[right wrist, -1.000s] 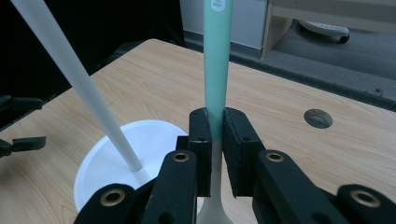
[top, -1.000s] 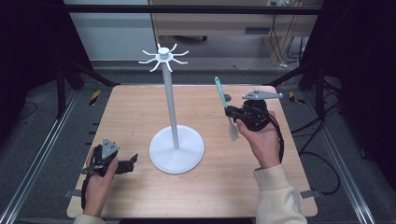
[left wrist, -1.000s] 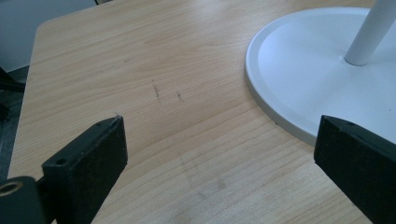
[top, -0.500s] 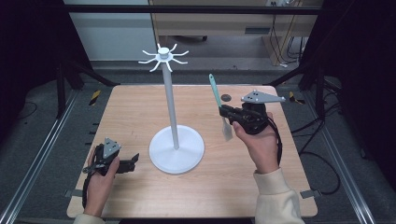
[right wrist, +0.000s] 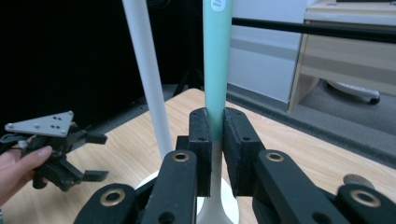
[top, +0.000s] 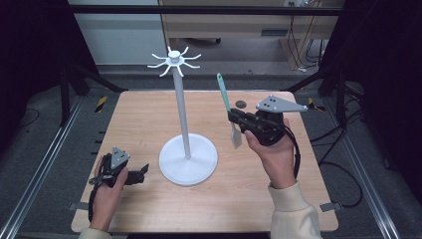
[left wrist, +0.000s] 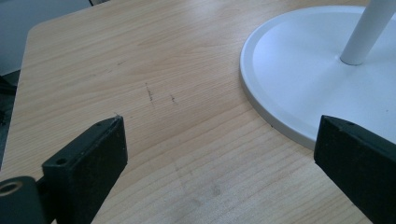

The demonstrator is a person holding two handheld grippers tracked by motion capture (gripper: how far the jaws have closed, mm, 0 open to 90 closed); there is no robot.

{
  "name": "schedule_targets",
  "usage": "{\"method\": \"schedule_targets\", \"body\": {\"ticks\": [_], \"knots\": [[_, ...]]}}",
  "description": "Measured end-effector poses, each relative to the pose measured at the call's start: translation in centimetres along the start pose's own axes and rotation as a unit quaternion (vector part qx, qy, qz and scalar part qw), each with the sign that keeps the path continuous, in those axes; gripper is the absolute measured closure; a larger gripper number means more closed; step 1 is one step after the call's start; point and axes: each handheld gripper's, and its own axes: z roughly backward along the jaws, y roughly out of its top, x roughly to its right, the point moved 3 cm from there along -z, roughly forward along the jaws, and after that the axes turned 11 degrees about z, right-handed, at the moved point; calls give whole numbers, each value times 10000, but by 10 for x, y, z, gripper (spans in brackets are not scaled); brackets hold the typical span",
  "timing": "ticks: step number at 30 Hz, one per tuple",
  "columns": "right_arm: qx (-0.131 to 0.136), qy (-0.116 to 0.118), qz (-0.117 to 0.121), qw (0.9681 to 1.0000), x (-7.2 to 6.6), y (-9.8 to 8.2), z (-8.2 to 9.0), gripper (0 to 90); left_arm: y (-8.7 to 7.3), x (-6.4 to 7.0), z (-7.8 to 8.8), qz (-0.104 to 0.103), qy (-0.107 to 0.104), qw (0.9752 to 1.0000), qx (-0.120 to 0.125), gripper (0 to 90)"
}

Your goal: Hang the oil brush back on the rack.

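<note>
While the left gripper [top: 130, 175] rests on the worktop [top: 139, 124] with fingers [left wrist: 93, 154] spread beside the white stand [top: 187, 158], the right gripper [top: 238, 119] pinches a teal-handled spatula [top: 224, 94] upright above the worktop, right of the stand's pole.

A light wooden table with rounded corners [top: 149, 119] carried a tall white stand's round flat base [top: 188, 160] near its middle. A small dark round disc [top: 241, 104] lay toward the far right edge.
</note>
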Motion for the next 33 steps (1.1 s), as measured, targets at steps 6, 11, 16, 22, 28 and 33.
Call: {"method": "schedule_targets", "body": {"ticks": [6,11,16,22,28,33], "knots": [[156,83,53,9998,-6,8,3,821,0,1,-1,-30,-6,10000,-25,23],[204,124,92,9997,-9,11,3,821,0,1,-1,-42,2,10000,-31,23],[278,161,98,9994,-11,13,1,821,-1,1,-1,-45,6,10000,-35,23],[371,256,138,9989,-14,16,1,821,-1,2,-1,-49,10,10000,-41,23],[552,402,195,9975,-16,28,-4,821,-1,2,-1,-95,19,9999,-68,23],[578,432,262,9970,-18,33,-7,821,-2,2,-1,-90,29,9999,-72,23]]}}
